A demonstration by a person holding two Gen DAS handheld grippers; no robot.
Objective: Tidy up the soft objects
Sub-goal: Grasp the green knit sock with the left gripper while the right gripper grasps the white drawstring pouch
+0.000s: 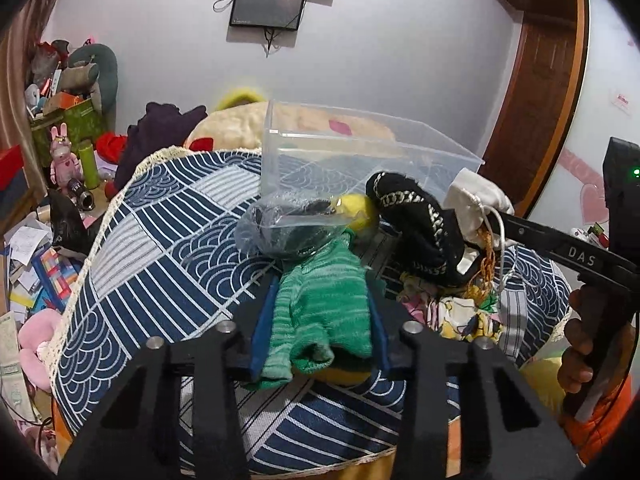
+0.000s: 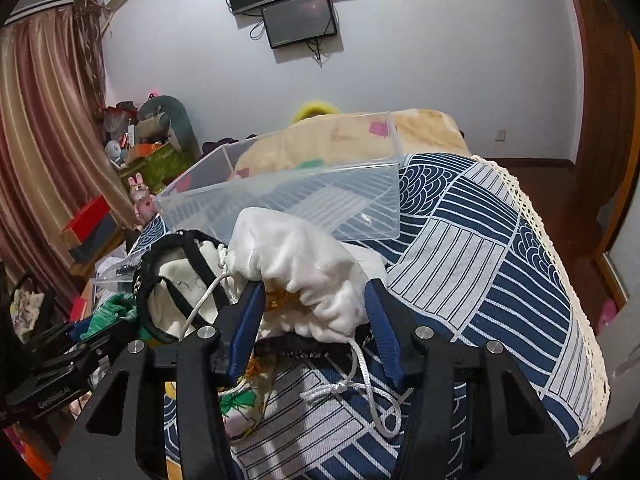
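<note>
My left gripper [image 1: 324,286] is shut on a green knitted cloth [image 1: 320,320], which fills the gap between its blue pads and lies on the blue-and-white patterned cover [image 1: 160,220]. My right gripper [image 2: 314,300] is shut on a white drawstring pouch [image 2: 296,256]; in the left wrist view it comes in from the right onto the pouch [image 1: 476,200]. A black band with white stitching [image 1: 416,232] leans against the pouch. Beyond the green cloth lie a clear bag with something dark inside [image 1: 288,224] and a yellow round thing [image 1: 356,208]. A clear plastic box [image 2: 300,200] stands empty behind the pile.
A flowered cloth [image 1: 468,316] lies under the black band. A beige blanket [image 2: 420,128] is behind the box. The floor at the left is cluttered with boxes, papers and a pink bunny toy [image 1: 64,156]. A person's hand [image 1: 580,340] holds the right gripper's handle.
</note>
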